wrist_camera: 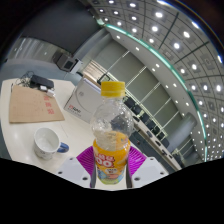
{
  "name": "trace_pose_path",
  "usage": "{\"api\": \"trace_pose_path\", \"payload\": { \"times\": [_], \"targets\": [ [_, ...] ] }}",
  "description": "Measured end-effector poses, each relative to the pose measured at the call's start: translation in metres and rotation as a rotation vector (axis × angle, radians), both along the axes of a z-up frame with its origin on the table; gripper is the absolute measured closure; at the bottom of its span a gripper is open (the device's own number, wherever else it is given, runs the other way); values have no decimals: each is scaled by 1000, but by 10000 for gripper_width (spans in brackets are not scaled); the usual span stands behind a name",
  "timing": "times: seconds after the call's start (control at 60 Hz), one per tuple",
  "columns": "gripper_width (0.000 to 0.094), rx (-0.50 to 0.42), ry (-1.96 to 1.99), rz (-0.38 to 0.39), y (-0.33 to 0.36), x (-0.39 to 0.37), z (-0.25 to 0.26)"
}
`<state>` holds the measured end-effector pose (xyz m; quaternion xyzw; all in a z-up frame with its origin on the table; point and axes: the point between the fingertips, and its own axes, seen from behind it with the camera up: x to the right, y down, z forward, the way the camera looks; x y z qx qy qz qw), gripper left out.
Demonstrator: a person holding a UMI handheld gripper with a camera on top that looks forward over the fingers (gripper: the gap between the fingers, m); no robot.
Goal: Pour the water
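**Bottle gripped upright between the fingers**

The gripper (111,168) has its fingers clenched on a clear plastic bottle (111,135), purple pads pressing its lower sides. The bottle is round, with a yellow cap and a yellow-pink label; its base is cut off from sight. Beside it, on the white table (75,100), sits a white cup (45,141). Beyond lies a flat brown board (35,104).

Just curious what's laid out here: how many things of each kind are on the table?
Bottle with yellow cap, between the claw fingers: 1
White cup: 1
Brown board: 1
Small dark object: 1
Total: 4
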<state>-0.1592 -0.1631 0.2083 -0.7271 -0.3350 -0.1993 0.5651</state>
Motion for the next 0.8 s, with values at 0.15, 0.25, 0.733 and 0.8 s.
{"api": "trace_pose_path", "payload": {
  "times": [0.15, 0.25, 0.733, 0.8],
  "targets": [
    [526, -157, 381, 22, 2, 7, -43],
    [526, -207, 503, 31, 9, 14, -79],
    [411, -268, 669, 1, 9, 26, -152],
    [235, -305, 651, -25, 3, 29, -153]
  ]
}}
